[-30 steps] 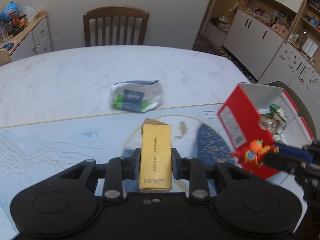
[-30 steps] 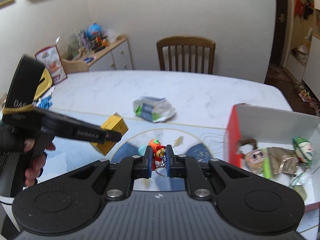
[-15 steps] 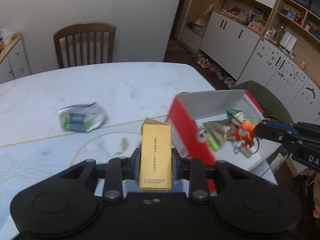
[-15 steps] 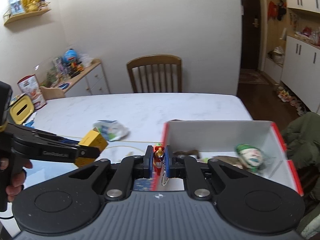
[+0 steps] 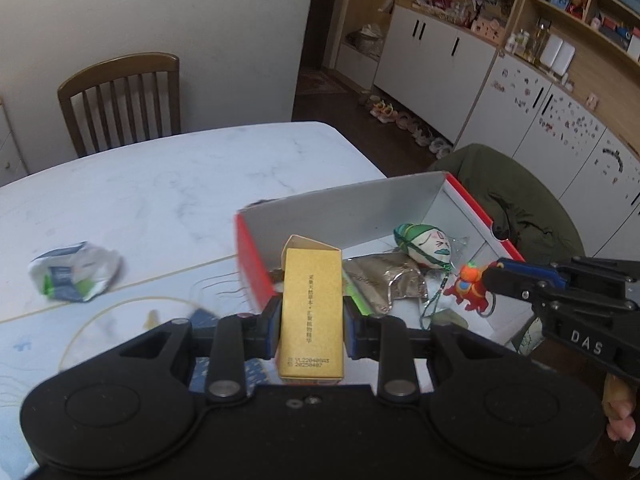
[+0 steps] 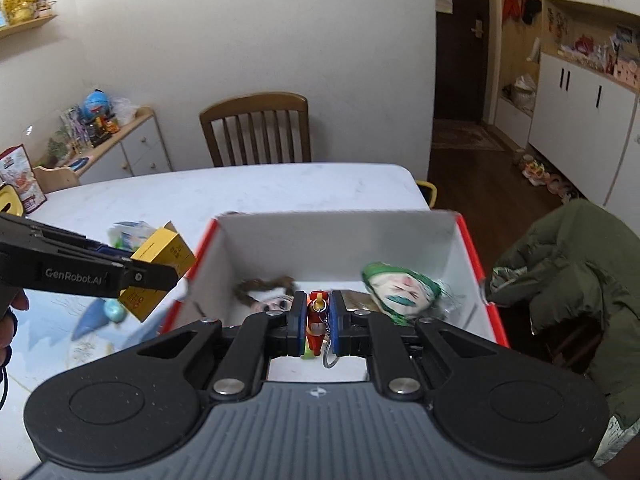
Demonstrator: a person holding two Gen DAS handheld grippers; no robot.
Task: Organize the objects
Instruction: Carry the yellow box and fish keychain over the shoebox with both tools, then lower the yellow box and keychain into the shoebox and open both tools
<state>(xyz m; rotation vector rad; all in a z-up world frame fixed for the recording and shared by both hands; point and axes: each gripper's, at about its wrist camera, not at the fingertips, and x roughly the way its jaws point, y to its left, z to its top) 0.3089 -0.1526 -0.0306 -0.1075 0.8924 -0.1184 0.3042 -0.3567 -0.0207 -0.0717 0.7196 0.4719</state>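
Now left claw (image 5: 311,322) clamps the gold carton (image 5: 312,312) beside the box rim (image 6: 192,268); right claw (image 6: 316,322) pinches the red keychain (image 6: 316,320) over it.

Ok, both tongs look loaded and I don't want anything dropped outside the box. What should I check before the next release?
1. Right tongs shut on the red keychain figure: ok.
2. Figure hangs over the inside of the red box: ok.
3. Bare floor under the figure: cannot tell; a foil pouch and a green-capped doll head lie close by.
4. Left tongs shut on the gold carton: ok.
5. Carton over the box: not ok; the right wrist view shows it left of the box wall.
6. Crumpled packet on the table put away: not ok.
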